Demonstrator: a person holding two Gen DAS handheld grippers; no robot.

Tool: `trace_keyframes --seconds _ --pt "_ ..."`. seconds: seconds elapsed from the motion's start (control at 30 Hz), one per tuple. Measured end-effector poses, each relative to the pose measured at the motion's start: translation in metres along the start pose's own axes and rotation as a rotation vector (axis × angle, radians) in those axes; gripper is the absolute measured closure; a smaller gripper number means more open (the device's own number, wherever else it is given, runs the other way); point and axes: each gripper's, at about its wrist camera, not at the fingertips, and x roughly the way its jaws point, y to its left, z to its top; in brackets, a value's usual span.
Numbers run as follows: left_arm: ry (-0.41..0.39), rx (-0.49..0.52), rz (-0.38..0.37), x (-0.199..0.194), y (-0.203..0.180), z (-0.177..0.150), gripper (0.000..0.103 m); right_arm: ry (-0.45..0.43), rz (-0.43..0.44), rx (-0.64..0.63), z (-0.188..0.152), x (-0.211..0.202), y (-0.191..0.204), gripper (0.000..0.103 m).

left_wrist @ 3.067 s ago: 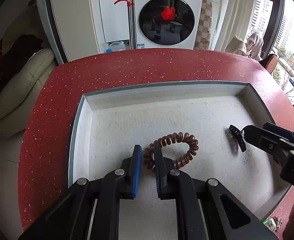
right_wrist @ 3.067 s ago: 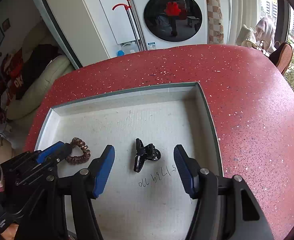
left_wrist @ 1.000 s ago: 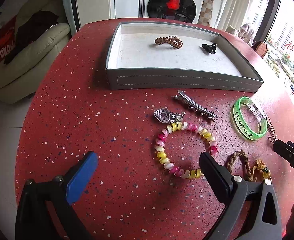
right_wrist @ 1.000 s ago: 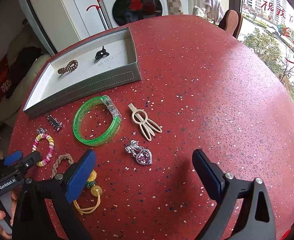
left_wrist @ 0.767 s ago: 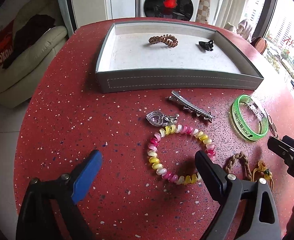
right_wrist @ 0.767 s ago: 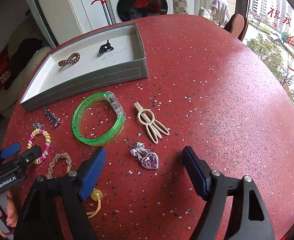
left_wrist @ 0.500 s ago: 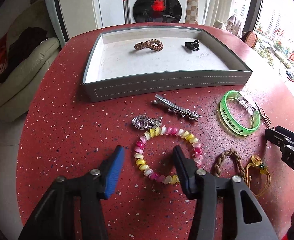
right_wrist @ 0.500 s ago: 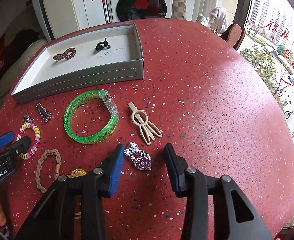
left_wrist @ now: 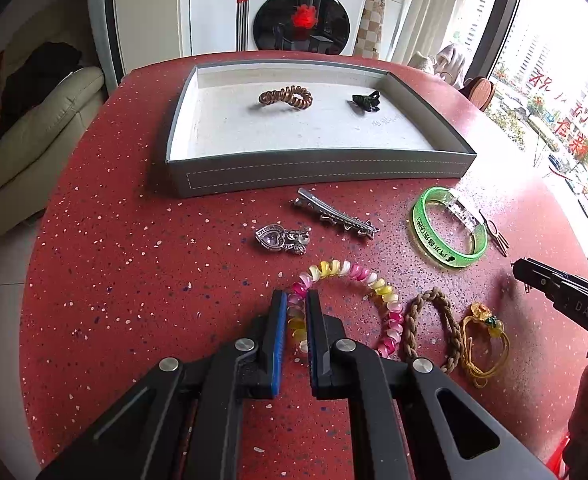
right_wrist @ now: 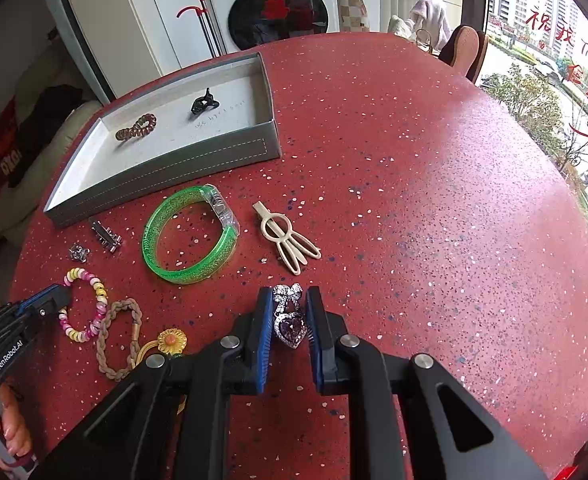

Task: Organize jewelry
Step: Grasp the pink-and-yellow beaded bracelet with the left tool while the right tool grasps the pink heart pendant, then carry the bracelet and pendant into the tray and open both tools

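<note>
Left wrist view shows the left hand-held gripper (left_wrist: 295, 312) clenched on the near-left arc of a pink, yellow and white spiral plastic hair tie (left_wrist: 347, 307), which lies on the red speckled desk (left_wrist: 134, 280) in front of the shallow grey tray with a white floor (left_wrist: 317, 168). That coil looks light, springy and soft, so it will probably stretch and dangle when lifted; a pinch across one arc, as here, seems right.

In the right wrist view the right hand-held gripper (right_wrist: 290, 320) is closed around a silver bow-and-purple-heart rhinestone brooch (right_wrist: 290, 320), well in front of the tray's near right corner. It is small, stiff and likely slippery at its faceted edges (stones could chip), so holding it by the heart's flanks is sensible.

Inside the tray: one brown spiral hair tie (left_wrist: 286, 97) and one small black claw clip (left_wrist: 365, 101). In front of the tray on the desk I count one silver toothed metal hair clip (left_wrist: 335, 219), a second silver heart brooch (left_wrist: 282, 237), one translucent green bangle (left_wrist: 447, 229), one cream plastic hair clip (right_wrist: 286, 240), one braided tan cord loop (left_wrist: 431, 326) and one yellow elastic with a flower charm (left_wrist: 483, 336). That makes two spiral ties and two heart brooches in all.
</note>
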Motion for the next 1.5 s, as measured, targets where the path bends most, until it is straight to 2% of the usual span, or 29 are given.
trace_keyframes --seconds 0.47,0.57,0.67,0.8,0.83,0.87,0.9,0.97,1.17,1.2,1.27,1.33,1.37,1.4,1.43,1.5 --pt "-0.095 -0.011 -0.057 -0.037 0.008 0.026 0.075 -0.069 0.091 0.008 0.027 -0.028 0.008 0.085" --pt "-0.088 -0.001 -0.056 -0.035 0.009 0.027 0.075 -0.082 0.100 -0.004 0.034 -0.029 0.015 0.085" --pt "-0.064 0.004 -0.016 -0.027 0.009 0.022 0.075 -0.079 0.115 -0.014 0.034 -0.028 0.021 0.085" --pt "-0.012 -0.046 -0.020 -0.015 0.013 0.012 0.074 -0.052 0.135 -0.007 0.027 -0.021 0.024 0.085" --pt "-0.009 -0.054 -0.020 -0.013 0.014 0.011 0.068 -0.048 0.141 -0.003 0.025 -0.020 0.023 0.085" --pt "-0.009 -0.053 -0.010 -0.011 0.014 0.009 0.031 -0.045 0.144 0.000 0.024 -0.020 0.022 0.085" --pt "-0.015 -0.053 0.012 -0.010 0.015 0.008 0.000 -0.043 0.145 0.001 0.023 -0.019 0.022 0.085" --pt "-0.051 -0.049 0.046 -0.011 0.015 0.007 0.000 -0.044 0.148 0.006 0.022 -0.020 0.020 0.085" --pt "0.003 -0.021 0.093 0.012 0.013 0.014 0.000 -0.047 0.157 0.024 0.022 -0.021 0.016 0.085" --pt "0.024 -0.011 0.095 0.017 0.012 0.014 0.008 -0.048 0.158 0.026 0.022 -0.021 0.015 0.085" --pt "0.076 0.009 0.098 0.030 0.010 0.014 0.018 -0.047 0.161 0.027 0.021 -0.021 0.016 0.085" --pt "0.056 0.065 0.097 0.028 0.001 0.011 0.030 -0.047 0.163 0.027 0.021 -0.021 0.016 0.085" --pt "0.050 0.087 0.084 0.026 -0.003 0.010 0.047 -0.048 0.163 0.027 0.021 -0.022 0.017 0.085" --pt "0.045 0.109 0.083 0.025 -0.007 0.009 0.073 -0.050 0.164 0.027 0.021 -0.022 0.017 0.085" --pt "0.044 0.125 0.083 0.025 -0.009 0.009 0.076 -0.051 0.164 0.026 0.021 -0.023 0.017 0.085" --pt "0.036 0.120 0.055 0.023 -0.007 0.008 0.076 -0.055 0.162 0.025 0.023 -0.023 0.018 0.085"
